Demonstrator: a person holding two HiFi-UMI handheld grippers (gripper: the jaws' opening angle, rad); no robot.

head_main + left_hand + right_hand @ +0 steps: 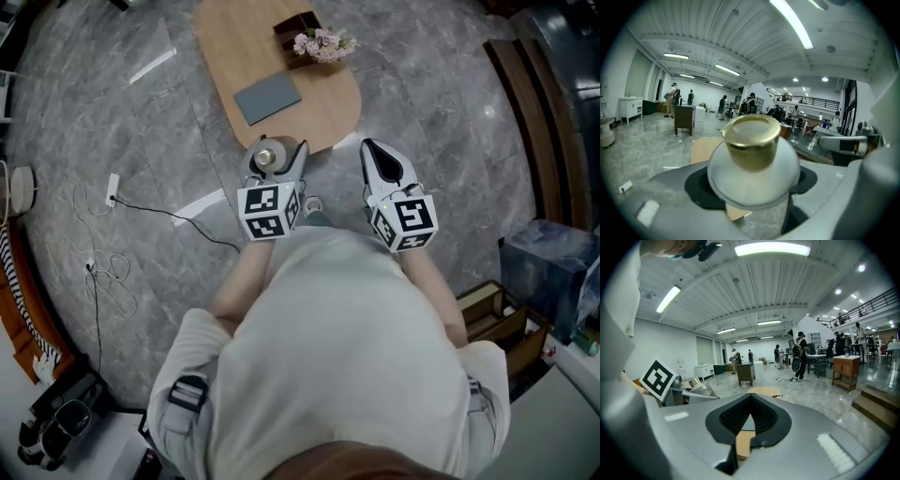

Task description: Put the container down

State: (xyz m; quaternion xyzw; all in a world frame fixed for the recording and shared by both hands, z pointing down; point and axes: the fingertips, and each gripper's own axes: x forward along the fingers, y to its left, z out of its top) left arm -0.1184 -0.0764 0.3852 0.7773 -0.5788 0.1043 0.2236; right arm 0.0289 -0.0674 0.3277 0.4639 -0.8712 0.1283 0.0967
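The container [752, 154] is a clear round jar with a gold lid, filling the middle of the left gripper view. My left gripper [276, 150] is shut on the jar's body, one jaw on each side. In the head view the container [267, 157] hangs over the grey floor just short of the near edge of a light wooden table [323, 112]. My right gripper [368, 145] is level with the left one, a little to its right. Its jaws meet at the tips with nothing between them, as the right gripper view also shows the gripper [751, 397].
On the table lie a grey pad [267, 97] and a dark box of pink flowers [316, 41]. A white cable [103, 272] trails over the floor at left. Wooden steps [539, 122], a blue bag [548, 262] and wooden boxes [497, 319] stand at right. People stand far off in the hall.
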